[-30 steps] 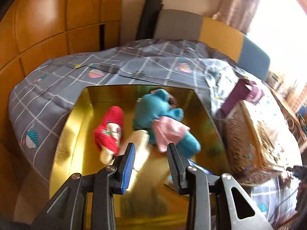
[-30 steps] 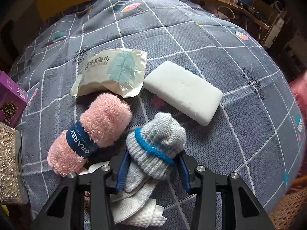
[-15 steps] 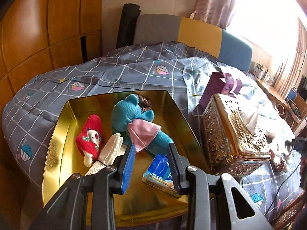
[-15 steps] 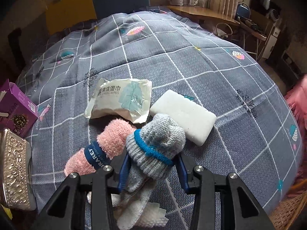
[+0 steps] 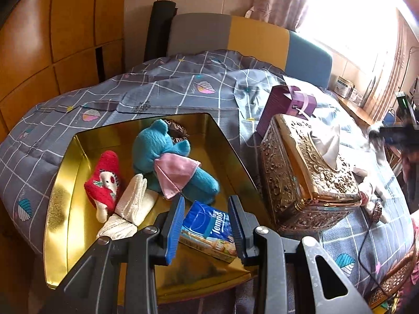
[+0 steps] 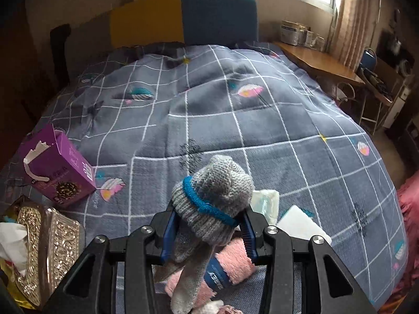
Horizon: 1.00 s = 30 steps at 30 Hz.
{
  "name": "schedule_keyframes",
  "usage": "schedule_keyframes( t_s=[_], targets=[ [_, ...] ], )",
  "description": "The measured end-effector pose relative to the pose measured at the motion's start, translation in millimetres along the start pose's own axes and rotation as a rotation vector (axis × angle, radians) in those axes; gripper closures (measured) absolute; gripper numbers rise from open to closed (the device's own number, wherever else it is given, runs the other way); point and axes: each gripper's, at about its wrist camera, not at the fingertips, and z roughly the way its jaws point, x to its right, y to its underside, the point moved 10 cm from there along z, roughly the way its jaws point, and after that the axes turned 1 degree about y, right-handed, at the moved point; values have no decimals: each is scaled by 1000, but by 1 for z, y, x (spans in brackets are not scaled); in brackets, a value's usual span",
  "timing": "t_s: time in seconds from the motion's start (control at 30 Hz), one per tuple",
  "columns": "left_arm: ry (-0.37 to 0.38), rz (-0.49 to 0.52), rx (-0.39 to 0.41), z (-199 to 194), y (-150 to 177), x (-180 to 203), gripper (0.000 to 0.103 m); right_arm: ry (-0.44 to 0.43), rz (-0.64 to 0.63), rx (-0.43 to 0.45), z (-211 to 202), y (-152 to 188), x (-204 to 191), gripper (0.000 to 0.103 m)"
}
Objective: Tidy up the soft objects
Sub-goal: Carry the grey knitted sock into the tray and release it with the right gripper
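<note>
My right gripper [image 6: 208, 231] is shut on a rolled grey sock with a blue band [image 6: 213, 196], lifted above the bed; its loose end hangs down. Below it lie a pink rolled towel [image 6: 233, 261], a white sponge block [image 6: 301, 225] and a wipes pack [image 6: 267, 201]. My left gripper [image 5: 205, 225] stands open and holds nothing, above the gold tin tray [image 5: 62, 191]. In the tray lie a teal plush toy with a pink cloth [image 5: 157, 157], a red plush [image 5: 104, 180], a cream sock [image 5: 133, 204] and a blue tissue pack [image 5: 209, 225].
An ornate gold tissue box [image 5: 306, 172] stands right of the tray, with a purple carton [image 5: 288, 104] behind it. Both show at the left in the right wrist view: tissue box [image 6: 44, 246], carton [image 6: 60, 175]. A grey checked quilt [image 6: 235, 120] covers the bed; a wooden desk [image 6: 319, 62] stands beyond.
My right gripper has risen with the grey sock, away from the towel, sponge and wipes. The left gripper has drawn back from the tray, bringing the tissue pack and gold box into view.
</note>
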Motion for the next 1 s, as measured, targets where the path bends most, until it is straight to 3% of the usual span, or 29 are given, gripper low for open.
schedule_keyframes(
  t_s=[0.3, 0.47, 0.6, 0.7, 1.0],
  targets=[
    [1, -13, -3, 1, 0, -3, 69, -215, -36, 79, -22, -70, -111, 60],
    [-25, -40, 0, 1, -1, -19, 69, -349, -134, 105, -44, -77, -190, 60],
    [-52, -68, 5, -1, -1, -35, 69, -487, -245, 92, -68, -52, -252, 60],
    [-77, -87, 14, -3, -2, -46, 69, -578, -350, 48, -83, -15, -291, 60],
    [-133, -132, 44, -15, -7, -70, 69, -711, -615, -110, -105, 113, -359, 59]
  ],
)
